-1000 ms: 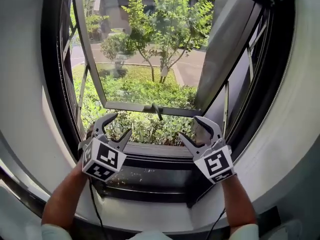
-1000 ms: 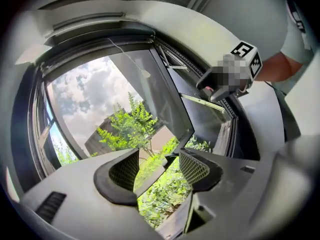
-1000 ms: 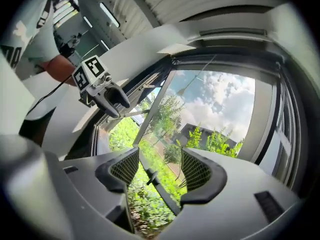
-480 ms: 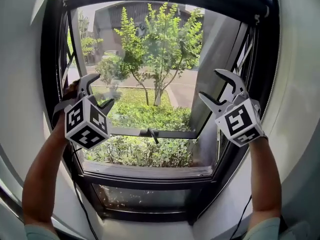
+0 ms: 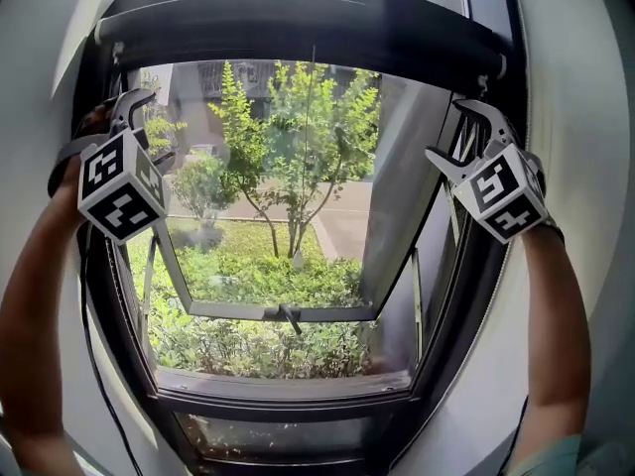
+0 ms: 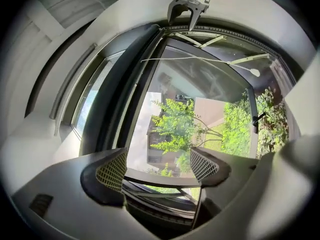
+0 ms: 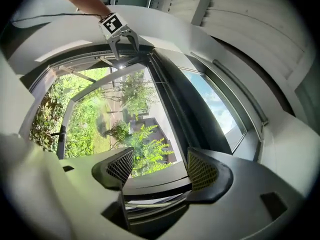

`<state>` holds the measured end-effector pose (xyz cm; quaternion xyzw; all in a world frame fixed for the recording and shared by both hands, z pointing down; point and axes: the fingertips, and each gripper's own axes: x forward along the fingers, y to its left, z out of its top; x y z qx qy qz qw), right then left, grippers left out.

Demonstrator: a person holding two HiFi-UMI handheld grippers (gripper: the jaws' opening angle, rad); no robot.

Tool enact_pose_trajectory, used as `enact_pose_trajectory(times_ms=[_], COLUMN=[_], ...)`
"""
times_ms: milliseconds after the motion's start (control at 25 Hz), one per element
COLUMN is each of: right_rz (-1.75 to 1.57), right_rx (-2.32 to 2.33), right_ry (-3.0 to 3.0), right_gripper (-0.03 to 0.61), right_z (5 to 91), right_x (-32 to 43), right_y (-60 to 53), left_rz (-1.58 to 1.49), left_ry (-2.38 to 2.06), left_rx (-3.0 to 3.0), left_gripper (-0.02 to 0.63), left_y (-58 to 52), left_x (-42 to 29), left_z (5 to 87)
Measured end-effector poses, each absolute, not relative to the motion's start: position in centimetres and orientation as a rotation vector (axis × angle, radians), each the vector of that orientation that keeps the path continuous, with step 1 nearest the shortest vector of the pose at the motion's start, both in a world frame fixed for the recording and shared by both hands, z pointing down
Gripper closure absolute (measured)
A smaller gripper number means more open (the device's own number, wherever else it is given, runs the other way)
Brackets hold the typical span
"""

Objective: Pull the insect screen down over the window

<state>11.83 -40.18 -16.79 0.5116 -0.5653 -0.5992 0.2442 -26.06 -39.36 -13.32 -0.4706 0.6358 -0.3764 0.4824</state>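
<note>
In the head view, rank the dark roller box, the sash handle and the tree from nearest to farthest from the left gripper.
1. dark roller box: just above the left gripper, across the window's top.
2. sash handle: lower centre, on the open sash.
3. tree: outside, beyond the window.

White wall (image 5: 40, 58), dark-framed window (image 5: 288, 405) swung open, sunlit trees (image 5: 298, 137) outside

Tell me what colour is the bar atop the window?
The bar is black; clearest in head view.
</note>
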Motion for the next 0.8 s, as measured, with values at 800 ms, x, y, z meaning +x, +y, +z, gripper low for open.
enact_pose_trajectory(times_ms=[800], right_rz=[-1.513], right_rx=[1.386], right_ry=[-1.190], right_gripper=[0.253], right_z=[-23.3], right_x=[15.2], right_y=[-42.5], left_rz=[-0.984], left_ry=[1.599], left_rx=[-1.049], left_gripper=[0.186], left_y=[-39.9], left_x=[-29.8], left_z=[-22.1])
